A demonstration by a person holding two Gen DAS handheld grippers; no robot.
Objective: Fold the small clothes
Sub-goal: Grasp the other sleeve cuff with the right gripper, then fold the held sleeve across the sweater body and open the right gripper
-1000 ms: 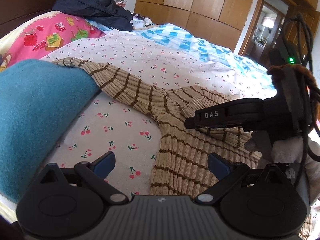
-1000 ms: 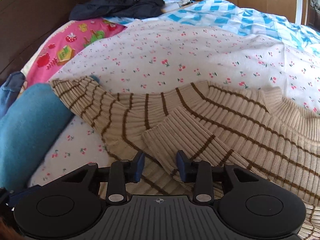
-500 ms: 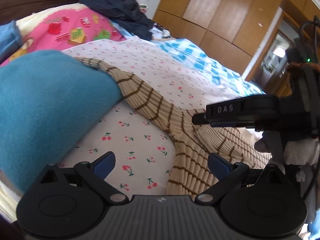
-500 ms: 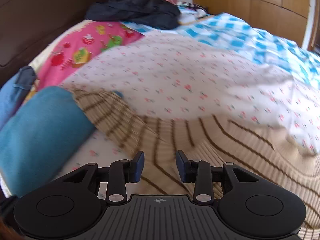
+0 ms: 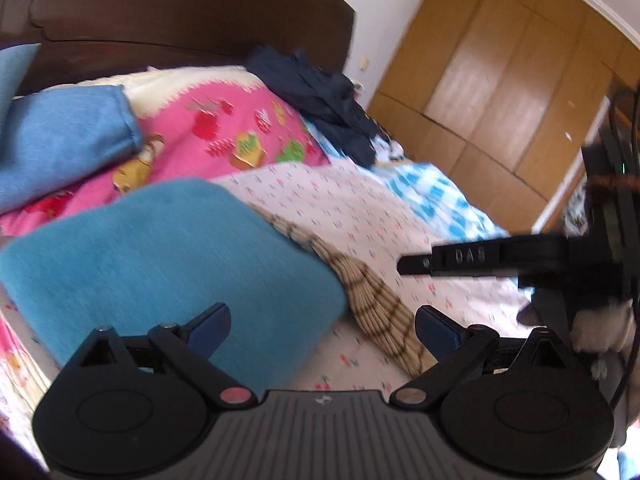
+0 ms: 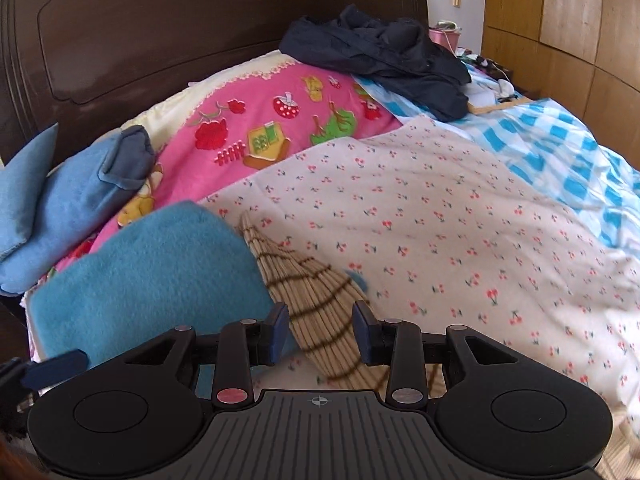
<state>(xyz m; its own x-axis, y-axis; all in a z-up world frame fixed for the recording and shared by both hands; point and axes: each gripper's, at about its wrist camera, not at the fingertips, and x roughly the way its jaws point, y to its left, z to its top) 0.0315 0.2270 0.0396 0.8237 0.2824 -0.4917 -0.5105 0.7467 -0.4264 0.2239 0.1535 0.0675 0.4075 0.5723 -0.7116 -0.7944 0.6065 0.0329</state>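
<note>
Jaws on the left gripper (image 5: 322,330) are standing wide apart with nothing between them, hovering over the cherry-print sheet (image 6: 460,232) and the teal blanket (image 5: 160,264). On the right gripper (image 6: 321,334) the jaws are sitting partly open, their pads not pressing on anything, above the sleeve of the beige striped sweater (image 6: 312,304). That sleeve is lying on the sheet near the bed's headboard end, running out from under the blanket's edge.
</note>
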